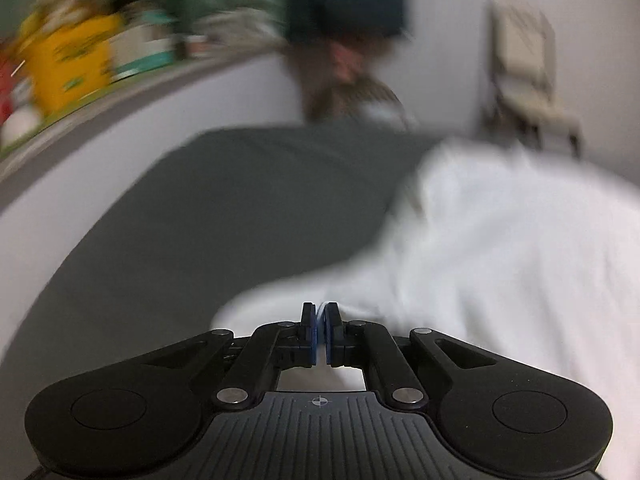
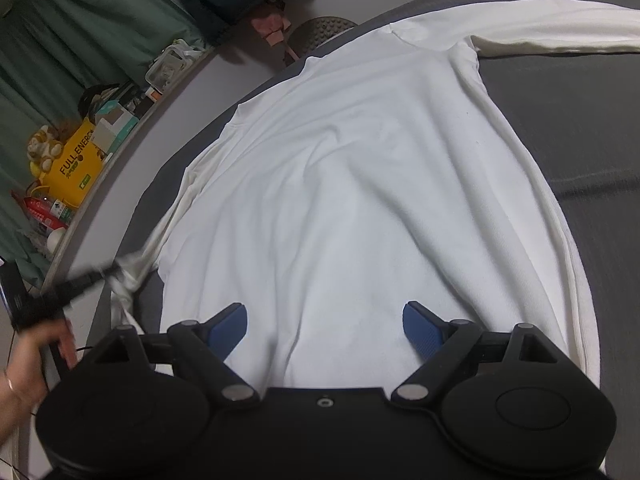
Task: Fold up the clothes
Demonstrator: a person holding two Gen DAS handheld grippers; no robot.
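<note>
White knit sweater (image 2: pixel 340 184) wrinkled on grey sheet (image 2: pixel 568 128); left gripper (image 1: pixel 319 320) fingers pinching sleeve; right gripper (image 2: pixel 325 326) spread.

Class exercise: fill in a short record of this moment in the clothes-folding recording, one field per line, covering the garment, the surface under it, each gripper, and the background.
garment: white long-sleeved top, spread flat, one sleeve stretched out to the far right
surface: grey sheet
left gripper: fingers closed on white cloth at the garment's edge; view blurred
right gripper: fingers wide open, above the garment's body, holding nothing
hand: holds the left gripper's handle
background: green curtain, yellow bag
</note>
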